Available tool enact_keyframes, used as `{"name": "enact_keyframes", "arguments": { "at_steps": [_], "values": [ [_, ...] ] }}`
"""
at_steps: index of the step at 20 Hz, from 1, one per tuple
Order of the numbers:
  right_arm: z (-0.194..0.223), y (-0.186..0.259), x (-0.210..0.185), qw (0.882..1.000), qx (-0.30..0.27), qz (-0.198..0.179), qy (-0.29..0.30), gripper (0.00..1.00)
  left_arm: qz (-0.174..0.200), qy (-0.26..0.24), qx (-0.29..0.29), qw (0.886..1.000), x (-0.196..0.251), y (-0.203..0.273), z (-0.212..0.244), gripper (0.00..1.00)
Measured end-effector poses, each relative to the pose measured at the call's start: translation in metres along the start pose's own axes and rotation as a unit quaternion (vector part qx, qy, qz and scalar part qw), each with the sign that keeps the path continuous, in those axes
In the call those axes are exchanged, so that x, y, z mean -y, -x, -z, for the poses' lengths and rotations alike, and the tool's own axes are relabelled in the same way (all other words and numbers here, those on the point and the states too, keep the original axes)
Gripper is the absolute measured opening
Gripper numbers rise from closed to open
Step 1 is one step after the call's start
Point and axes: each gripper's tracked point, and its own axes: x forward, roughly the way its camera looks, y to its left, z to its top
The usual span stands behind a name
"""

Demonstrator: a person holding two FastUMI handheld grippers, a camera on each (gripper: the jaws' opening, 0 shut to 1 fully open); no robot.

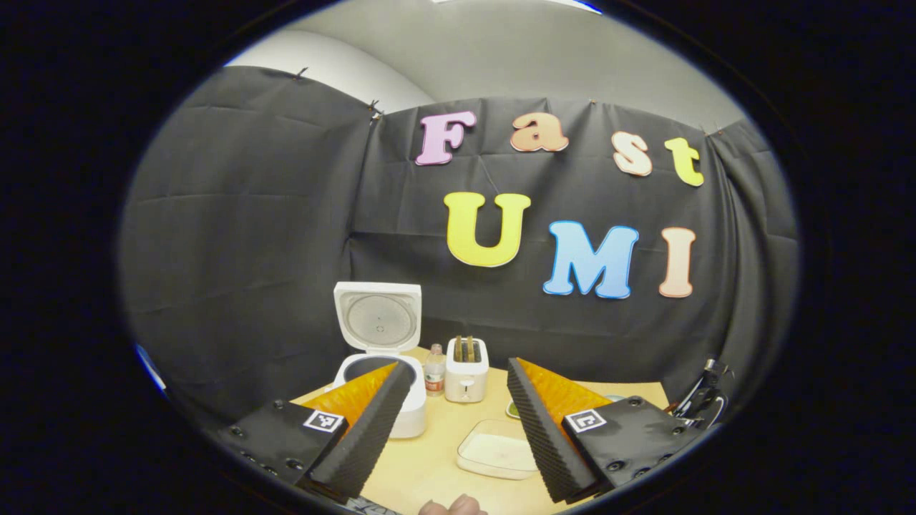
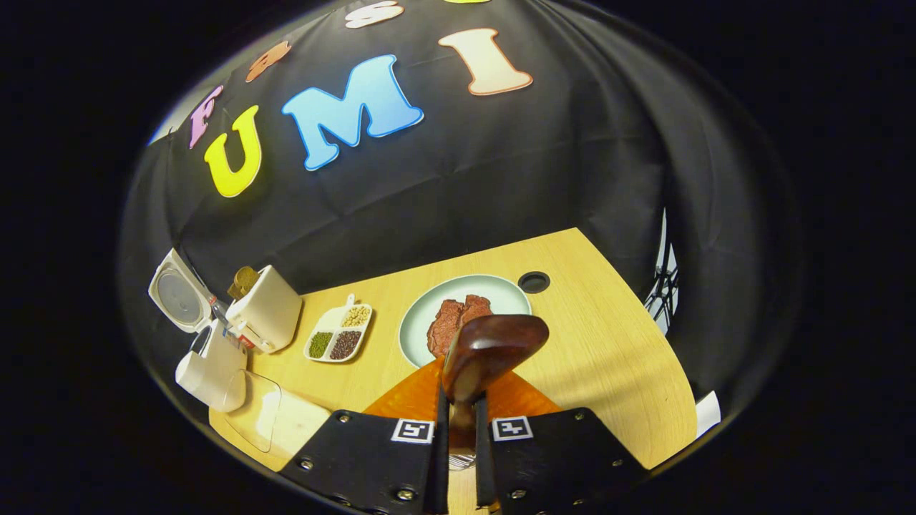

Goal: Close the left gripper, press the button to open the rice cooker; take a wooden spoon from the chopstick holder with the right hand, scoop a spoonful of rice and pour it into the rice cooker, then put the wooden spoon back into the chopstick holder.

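My right gripper (image 2: 458, 418) pinches the wooden spoon (image 2: 486, 350) by its handle, bowl up at 12 o'clock, ready for scooping, while my left gripper (image 1: 458, 422) idles wide apart and empty, the rice cooker (image 1: 383, 372), lid up, at 11 o'clock.

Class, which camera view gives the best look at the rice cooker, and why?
The left gripper view: the rice cooker stands upright with its lid raised, though a finger hides part of its base. In the right gripper view the rice cooker sits small and tilted at the picture's left edge.
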Motion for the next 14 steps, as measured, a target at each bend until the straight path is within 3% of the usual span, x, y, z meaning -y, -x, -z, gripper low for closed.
{"name": "enact_keyframes", "arguments": {
  "at_steps": [4, 7, 9, 10, 11, 13, 14],
  "values": [
    [0.000, 0.004, 0.002, 1.000, 0.001, -0.007, -0.017, 0.18, 0.005, -0.002, 0.005, 1.000, 0.004, 0.002, -0.006, 0.93],
    [-0.001, 0.012, 0.002, 0.999, -0.011, -0.017, -0.049, 0.25, 0.013, 0.010, 0.007, 1.000, 0.012, 0.001, -0.007, 0.96],
    [0.005, 0.017, 0.011, 0.998, -0.023, -0.006, -0.050, 0.41, 0.025, 0.017, 0.007, 1.000, 0.020, 0.001, -0.007, 0.95],
    [0.006, 0.021, 0.017, 0.999, -0.021, 0.003, -0.046, 0.56, 0.030, 0.016, 0.009, 0.999, 0.024, 0.001, -0.009, 0.94],
    [0.003, 0.026, 0.021, 0.999, -0.014, 0.008, -0.044, 0.64, 0.036, 0.016, 0.012, 0.999, 0.028, 0.001, -0.011, 0.93],
    [-0.011, 0.038, 0.027, 0.999, 0.014, 0.022, -0.046, 0.69, 0.046, 0.018, 0.020, 0.999, 0.036, 0.003, -0.014, 0.93],
    [-0.015, 0.041, 0.030, 0.998, 0.026, 0.028, -0.043, 0.83, 0.052, 0.022, 0.021, 0.998, 0.039, 0.003, -0.015, 0.93]
  ]
}}
